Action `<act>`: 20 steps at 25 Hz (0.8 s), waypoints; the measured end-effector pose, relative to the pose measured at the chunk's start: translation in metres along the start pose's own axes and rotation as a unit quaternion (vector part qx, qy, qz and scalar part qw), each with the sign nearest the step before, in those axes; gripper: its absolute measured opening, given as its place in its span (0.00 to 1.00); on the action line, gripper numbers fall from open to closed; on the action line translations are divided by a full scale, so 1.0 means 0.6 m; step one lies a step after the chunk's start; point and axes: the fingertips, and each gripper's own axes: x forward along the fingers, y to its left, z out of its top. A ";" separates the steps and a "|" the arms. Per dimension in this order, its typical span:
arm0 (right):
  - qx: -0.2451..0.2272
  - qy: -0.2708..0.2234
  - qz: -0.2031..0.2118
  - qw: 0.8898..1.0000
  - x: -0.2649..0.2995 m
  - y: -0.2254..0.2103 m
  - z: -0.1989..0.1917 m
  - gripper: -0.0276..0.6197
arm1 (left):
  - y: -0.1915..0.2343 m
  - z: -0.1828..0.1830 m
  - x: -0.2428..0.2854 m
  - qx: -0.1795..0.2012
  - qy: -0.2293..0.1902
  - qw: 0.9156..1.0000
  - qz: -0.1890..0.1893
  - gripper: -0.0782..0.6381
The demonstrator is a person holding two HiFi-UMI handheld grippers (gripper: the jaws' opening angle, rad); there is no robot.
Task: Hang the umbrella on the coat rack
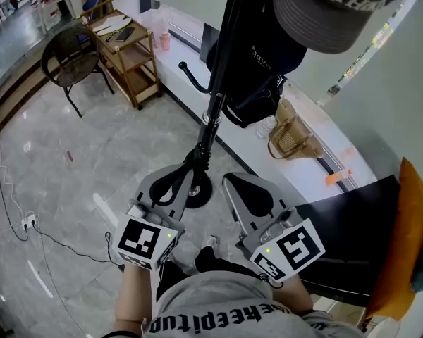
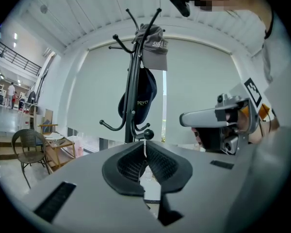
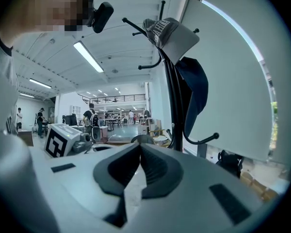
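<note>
Left tongs [image 1: 190, 166] [image 2: 145, 142]: pressed together, nothing pinched. Right tongs [image 1: 227, 180] [image 3: 139, 144]: also pressed together, nothing between them. Both are held side by side and roughly level, tips aimed at the foot of the coat rack [image 1: 216, 83] [image 2: 132, 81] [image 3: 173, 96], which stands on the pale marble floor [image 1: 92, 160] just ahead of the person, close to the window ledge [image 1: 303, 167].

On the rack: a grey cap [image 1: 324, 9] [image 2: 153, 45] [image 3: 177, 35] on a top hook and a dark cap [image 1: 257, 55] [image 2: 145, 93] [image 3: 194, 89] lower down, with more dark stuff bunched under it (straps, maybe a bag, hard to tell). Lower hooks stick out bare.

Umbrella: neither tongs has it, and I cannot pick it out among the black shapes along the pole.

Behind the rack, a tan woven bag [image 1: 292, 139] sits on the ledge. Off to the left, a wooden trolley [image 1: 127, 55] and a dark chair [image 1: 70, 62], well apart from the rack.
</note>
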 end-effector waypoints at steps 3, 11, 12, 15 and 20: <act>0.000 -0.003 -0.001 1.000 0.000 0.018 0.004 0.06 | 0.000 0.007 -0.019 -0.002 0.005 1.000 0.001 0.14; -0.003 -0.013 -0.006 1.000 0.002 0.067 0.014 0.06 | -0.011 0.040 -0.069 -0.004 -0.023 0.999 -0.027 0.13; -0.003 -0.015 -0.007 1.000 0.001 0.074 0.016 0.06 | -0.013 0.043 -0.076 -0.001 -0.022 0.999 -0.029 0.13; -0.002 -0.019 -0.012 1.000 0.000 0.090 0.021 0.06 | -0.017 0.052 -0.093 0.012 -0.022 0.999 -0.037 0.13; -0.003 -0.024 -0.021 0.999 -0.004 0.114 0.025 0.06 | -0.027 0.072 -0.119 0.010 -0.037 0.998 -0.056 0.13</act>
